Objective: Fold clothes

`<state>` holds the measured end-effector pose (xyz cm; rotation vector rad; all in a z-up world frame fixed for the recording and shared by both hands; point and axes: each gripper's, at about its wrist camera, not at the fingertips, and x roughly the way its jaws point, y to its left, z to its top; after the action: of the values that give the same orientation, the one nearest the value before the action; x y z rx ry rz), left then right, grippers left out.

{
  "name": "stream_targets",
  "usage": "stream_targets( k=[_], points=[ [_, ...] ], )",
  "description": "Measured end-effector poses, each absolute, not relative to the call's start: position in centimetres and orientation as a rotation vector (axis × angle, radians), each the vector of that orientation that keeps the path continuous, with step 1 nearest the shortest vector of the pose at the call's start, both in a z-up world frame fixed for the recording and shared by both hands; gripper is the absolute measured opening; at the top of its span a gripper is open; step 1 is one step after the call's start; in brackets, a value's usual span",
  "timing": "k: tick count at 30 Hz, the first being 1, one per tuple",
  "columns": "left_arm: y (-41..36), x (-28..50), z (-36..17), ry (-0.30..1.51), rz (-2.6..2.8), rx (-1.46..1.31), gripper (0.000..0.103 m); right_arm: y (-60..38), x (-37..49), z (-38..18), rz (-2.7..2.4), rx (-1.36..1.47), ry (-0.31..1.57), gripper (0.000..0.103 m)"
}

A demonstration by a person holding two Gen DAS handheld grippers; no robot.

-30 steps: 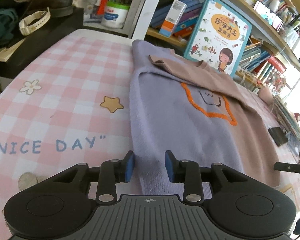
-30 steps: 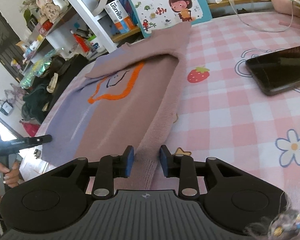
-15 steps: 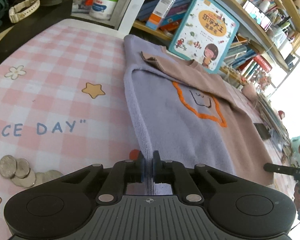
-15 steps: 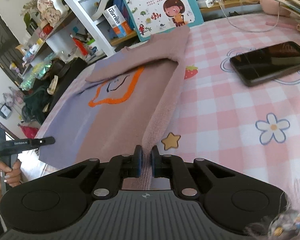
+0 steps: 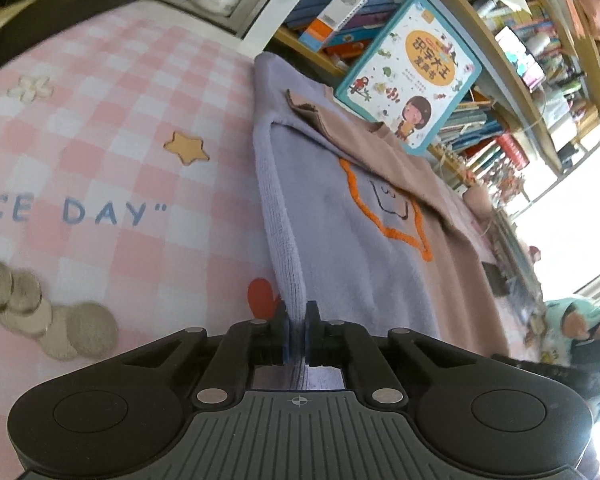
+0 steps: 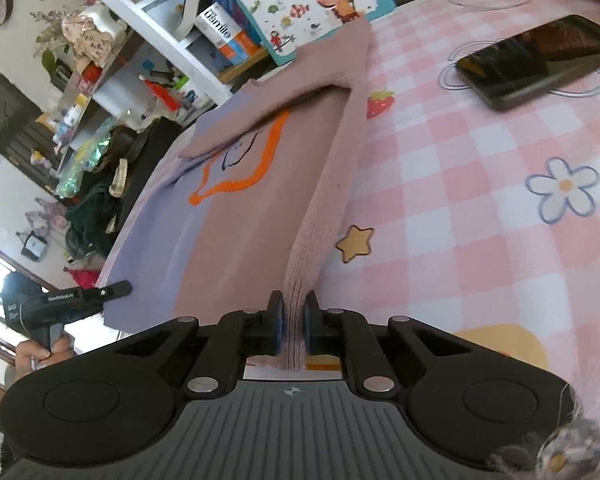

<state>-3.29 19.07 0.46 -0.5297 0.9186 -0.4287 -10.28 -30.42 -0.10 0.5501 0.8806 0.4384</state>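
Both the left gripper [image 5: 296, 330] and the right gripper [image 6: 293, 328] are pinching the near hem corners of the sweater [image 5: 340, 248] lying flat on the checked tablecloth [image 5: 112, 128], and uneven lifting is risking a crooked fold or dragging it onto the phone [image 6: 540, 60].

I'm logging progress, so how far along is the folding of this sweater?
Early to midway. Done: both sleeves lie folded across the sweater. In hand: the left gripper and right gripper each have their jaws shut on a bottom hem corner. Left: carrying the hem up toward the collar; the body still lies at full length.
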Motion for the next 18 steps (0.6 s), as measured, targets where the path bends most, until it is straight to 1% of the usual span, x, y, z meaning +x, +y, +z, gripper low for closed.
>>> stream_targets(
  k=[6, 11, 14, 18],
  points=[
    [19.9, -5.0, 1.3, 0.937, -0.471, -0.602, 0.004, -31.2, -12.8, 0.7, 0.496, 0.591, 0.865, 0.008],
    [20.5, -5.9, 1.8, 0.901, -0.497, -0.667, 0.004, -31.3, -14.0, 1.8, 0.550, 0.612, 0.832, 0.008],
    [20.6, -5.2, 2.6, 0.819, -0.558, -0.754, 0.004, -31.6, -13.2, 3.1, 0.596, 0.659, 0.753, 0.007],
    [20.3, -3.3, 4.9, 0.647, -0.649, -0.862, 0.004, -31.9, -11.4, 6.2, 0.652, 0.673, 0.573, 0.007]
  ],
)
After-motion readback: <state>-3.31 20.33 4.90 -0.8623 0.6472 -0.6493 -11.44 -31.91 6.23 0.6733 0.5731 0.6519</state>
